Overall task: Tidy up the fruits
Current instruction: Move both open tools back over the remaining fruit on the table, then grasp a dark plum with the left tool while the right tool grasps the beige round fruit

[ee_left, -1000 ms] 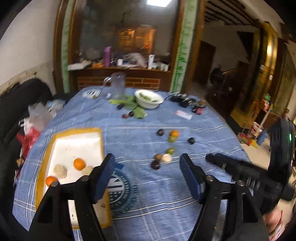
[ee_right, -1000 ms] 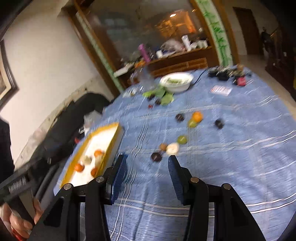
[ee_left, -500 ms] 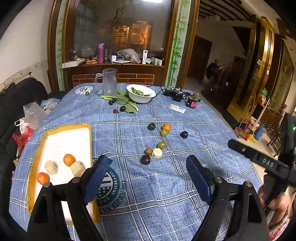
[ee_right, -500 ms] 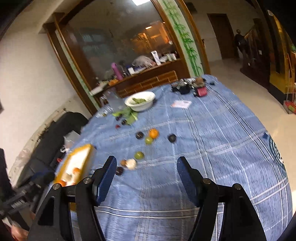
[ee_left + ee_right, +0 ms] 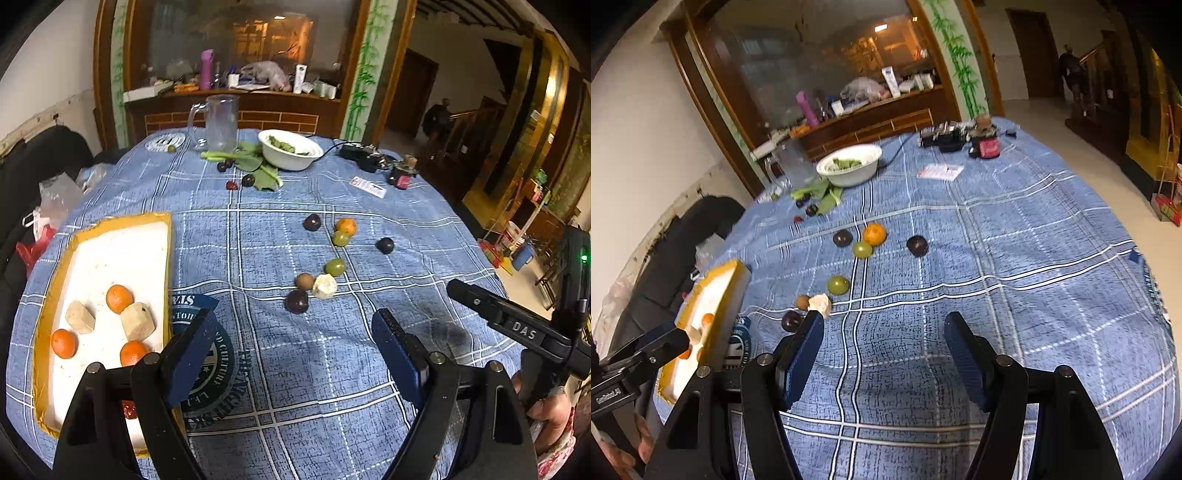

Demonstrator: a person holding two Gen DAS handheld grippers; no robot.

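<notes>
Left wrist view: left gripper (image 5: 291, 339) and right gripper (image 5: 882, 345) both spread, empty; small round dark purple plum (image 5: 296, 301) looks light, smooth, probably bruisable, so pinch across its middle.

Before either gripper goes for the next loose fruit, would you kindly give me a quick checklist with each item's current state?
1. Left gripper open and empty: ok.
2. Right gripper open and empty: ok.
3. White foam tray with yellow rim has free space beside its oranges and pale chunks: ok.
4. Nearest dark purple plum unobstructed from above: ok.
5. Plum apart from the pale peeled chunk and small brown fruit: cannot tell, they sit very close.
6. Grippers clear of each other: ok.
</notes>
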